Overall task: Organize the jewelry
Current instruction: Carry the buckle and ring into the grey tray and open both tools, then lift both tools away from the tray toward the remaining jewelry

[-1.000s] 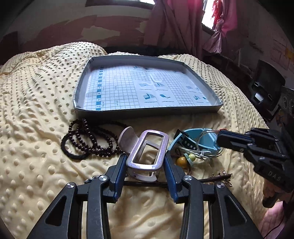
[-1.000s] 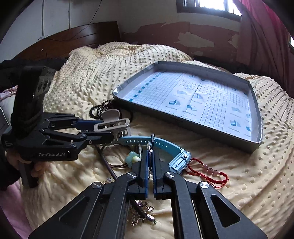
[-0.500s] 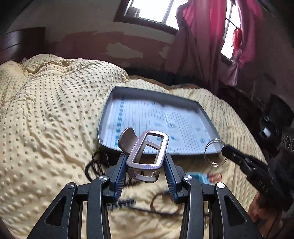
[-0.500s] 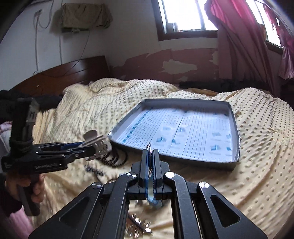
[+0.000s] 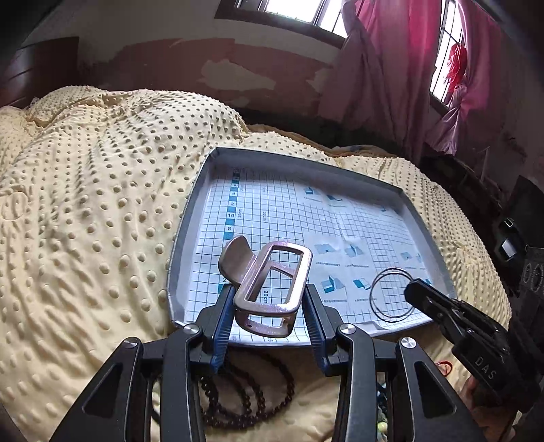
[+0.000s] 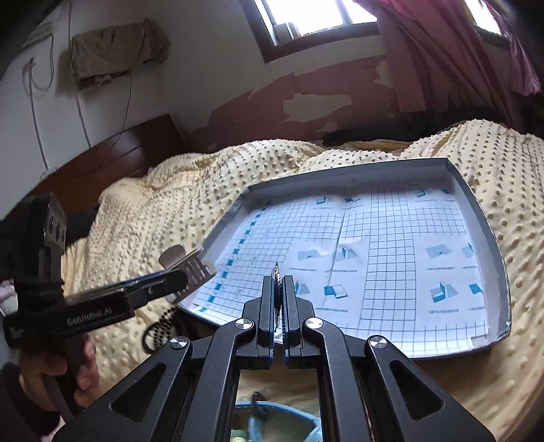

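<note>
The left gripper (image 5: 270,307) is clamped on a silvery metal hair clip (image 5: 272,289) — a rectangular frame with a curved thumb tab at its left end — pinched between the two blue-padded fingers (image 5: 222,316) and held in the air above the near left corner of the tray (image 5: 185,224). In the right wrist view the same gripper reaches in from the left with the clip at its tip, over the tray's left edge, a hand (image 6: 73,370) wrapped round its handle.

The right gripper (image 6: 279,299) has its jaws pressed nearly together on thin wire bangles (image 5: 391,294), seen edge-on as a sliver between its pads. From the left wrist view the bangles show as thin dark rings hanging from the gripper's tip, over the near right part of the tray.

The tray is shallow and grey-walled, lined with white grid paper (image 6: 391,258) printed with blue squares and small diagrams; nothing lies on the paper. It rests on a yellow bedspread (image 5: 85,204) covered in raised dots.

Nearer than the tray, dark bead necklaces (image 5: 244,397) lie coiled on the bedspread beneath the left gripper. A light blue band (image 6: 278,414) shows under the right gripper — only partly in view. Far off stand a peeling wall (image 6: 306,98), a window (image 6: 316,20) and pink curtains (image 5: 391,68).
</note>
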Available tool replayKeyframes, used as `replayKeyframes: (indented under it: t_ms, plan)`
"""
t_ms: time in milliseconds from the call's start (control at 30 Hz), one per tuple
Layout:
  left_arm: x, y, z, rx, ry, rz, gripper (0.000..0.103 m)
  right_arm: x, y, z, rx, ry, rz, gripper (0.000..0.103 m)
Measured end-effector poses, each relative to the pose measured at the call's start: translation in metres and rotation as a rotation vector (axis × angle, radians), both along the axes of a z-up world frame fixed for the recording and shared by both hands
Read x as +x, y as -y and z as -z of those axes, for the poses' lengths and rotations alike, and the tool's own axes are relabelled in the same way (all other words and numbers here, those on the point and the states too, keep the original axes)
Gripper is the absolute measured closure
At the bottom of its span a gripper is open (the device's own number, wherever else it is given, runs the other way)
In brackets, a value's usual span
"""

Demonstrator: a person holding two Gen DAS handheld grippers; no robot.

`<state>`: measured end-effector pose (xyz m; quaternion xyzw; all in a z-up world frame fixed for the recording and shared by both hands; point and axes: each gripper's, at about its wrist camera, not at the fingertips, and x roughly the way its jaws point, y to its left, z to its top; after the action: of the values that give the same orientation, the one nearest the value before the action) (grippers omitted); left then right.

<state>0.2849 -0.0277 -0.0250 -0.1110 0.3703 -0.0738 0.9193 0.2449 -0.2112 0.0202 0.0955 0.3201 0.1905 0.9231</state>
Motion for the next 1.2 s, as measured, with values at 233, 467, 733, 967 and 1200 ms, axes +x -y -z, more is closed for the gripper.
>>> replayKeyframes:
  t_ms: [233, 467, 733, 967, 1200]
  plan:
    - [0.008, 0.02, 0.018, 0.015, -0.023, 0.03, 0.065, 0.002, 0.014, 0.009, -0.042, -0.03, 0.032, 0.099]
    - [0.002, 0.032, 0.024, 0.037, -0.049, 0.033, 0.06, 0.002, 0.027, 0.018, -0.046, -0.066, 0.063, 0.097]
    - [-0.034, 0.029, -0.004, 0.042, 0.058, -0.049, 0.012, -0.024, 0.051, 0.002, -0.093, -0.001, 0.11, 0.059]
    - [-0.102, 0.024, -0.04, -0.024, 0.305, -0.101, 0.0, -0.067, 0.068, -0.033, -0.063, 0.124, 0.214, 0.008]
    - [-0.171, 0.031, -0.062, 0.005, 0.395, -0.092, 0.0, -0.126, 0.065, -0.06, -0.075, 0.215, 0.243, 0.001]
